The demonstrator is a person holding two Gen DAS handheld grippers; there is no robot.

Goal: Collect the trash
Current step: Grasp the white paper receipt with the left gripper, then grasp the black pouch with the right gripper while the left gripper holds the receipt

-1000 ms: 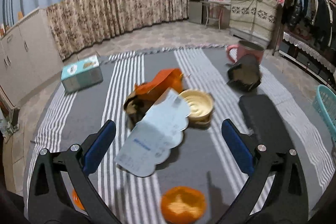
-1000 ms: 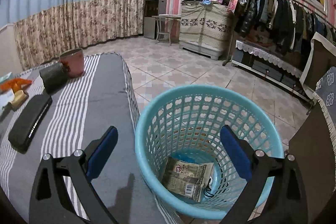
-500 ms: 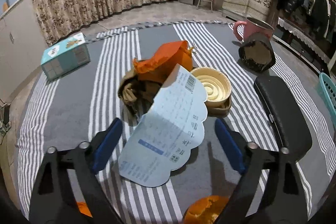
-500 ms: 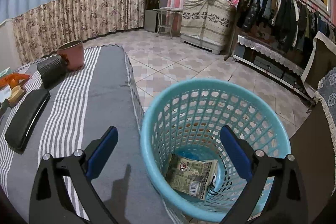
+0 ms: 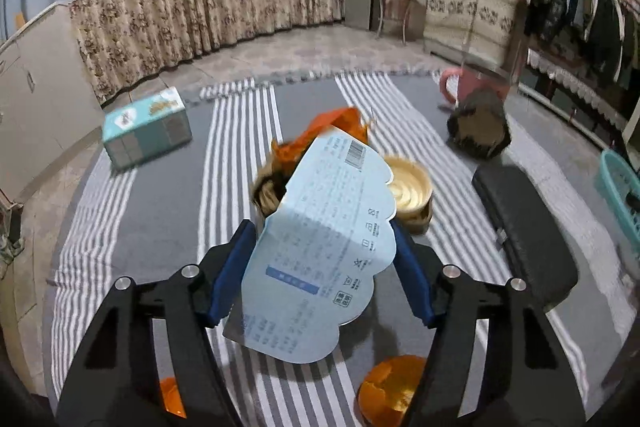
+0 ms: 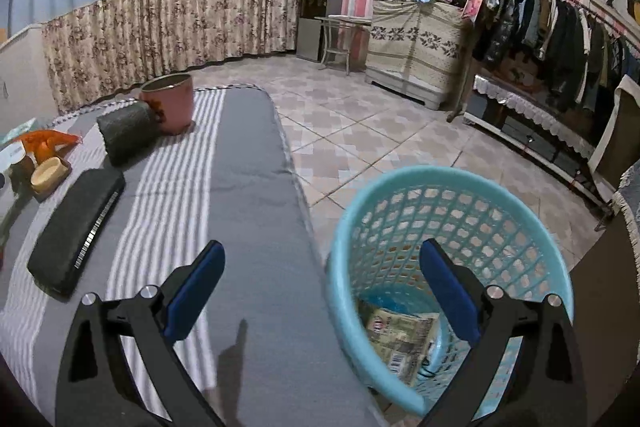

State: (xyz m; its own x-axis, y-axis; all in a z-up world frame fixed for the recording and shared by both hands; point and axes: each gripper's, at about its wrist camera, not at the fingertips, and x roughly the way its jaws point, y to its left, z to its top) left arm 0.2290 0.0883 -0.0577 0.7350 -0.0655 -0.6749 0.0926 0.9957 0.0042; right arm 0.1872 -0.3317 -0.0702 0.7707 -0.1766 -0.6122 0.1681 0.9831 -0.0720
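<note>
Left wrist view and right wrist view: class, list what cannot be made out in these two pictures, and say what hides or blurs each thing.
- Brown clump, left wrist view: mostly behind the blue card; blurred, so unidentifiable.
- Card's small print: too small to read.
- Orange peel near the bottom edge: partly hidden by the left hand-held gripper.
- Basket, right wrist view: the packet inside is partly behind the right hand-held gripper; its label is unreadable.

Beside the grey, white-striped table (image 6: 248,195) stands a turquoise lattice basket (image 6: 472,211); on the table, a pale blue printed card (image 5: 324,251) with a barcode; behind the card, an orange wrapper (image 5: 320,135); right of the card, a cream bowl (image 5: 408,187) and a black case (image 5: 524,227); left of it, a teal box (image 5: 146,127); the left tool (image 5: 322,267) has blue pads on black arms.
</note>
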